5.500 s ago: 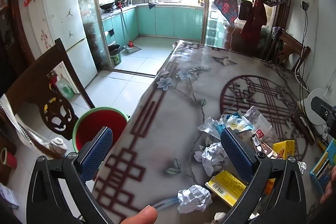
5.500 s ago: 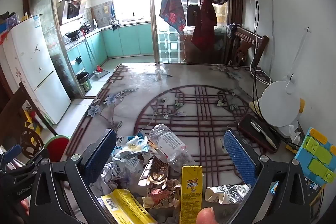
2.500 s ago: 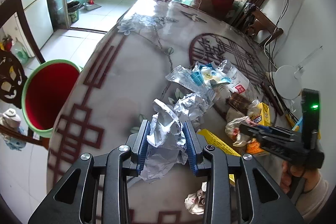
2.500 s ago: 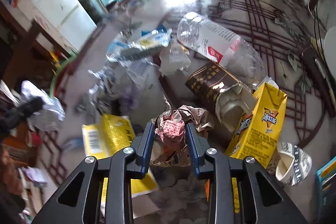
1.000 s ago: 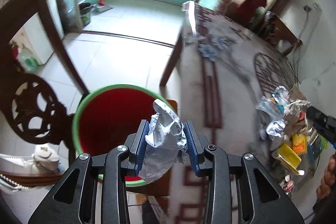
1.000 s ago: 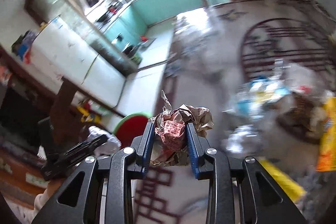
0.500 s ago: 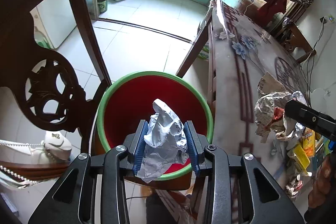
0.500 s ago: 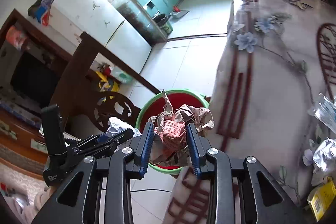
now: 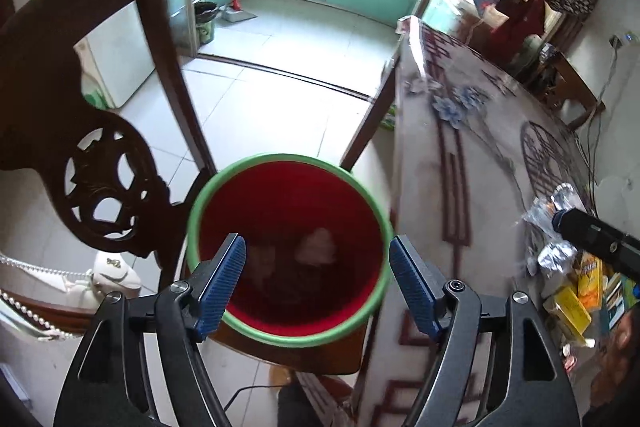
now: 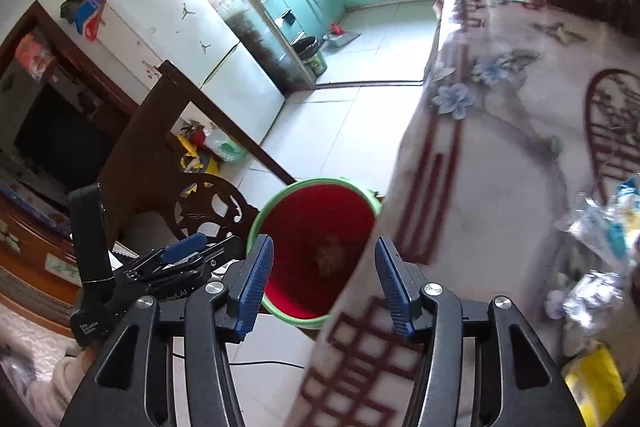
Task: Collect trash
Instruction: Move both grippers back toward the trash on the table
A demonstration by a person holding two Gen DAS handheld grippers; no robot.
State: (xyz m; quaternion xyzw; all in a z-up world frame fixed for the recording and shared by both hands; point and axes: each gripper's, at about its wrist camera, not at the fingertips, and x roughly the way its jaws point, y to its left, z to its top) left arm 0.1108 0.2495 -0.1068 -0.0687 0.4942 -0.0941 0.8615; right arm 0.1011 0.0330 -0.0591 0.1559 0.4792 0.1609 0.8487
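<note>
Gaping over the red bin point(image 9: 288, 203), the left gripper point(image 9: 318, 285) and right gripper point(image 10: 324, 285) have both spread apart, their 2 paper wads point(image 9: 316, 247) now lying inside.

Your left gripper point(image 9: 318, 283) hangs over the red bin point(image 9: 288, 249) with the green rim, jaws spread wide and empty. Pale crumpled scraps point(image 9: 316, 247) lie at the bottom of the bin, blurred. A dark carved chair point(image 9: 84, 155) stands just left of it. The table point(image 9: 472, 155) edge runs just right of the bin; your right gripper point(image 9: 592, 237) shows over the litter pile point(image 9: 568, 267) there.
</note>
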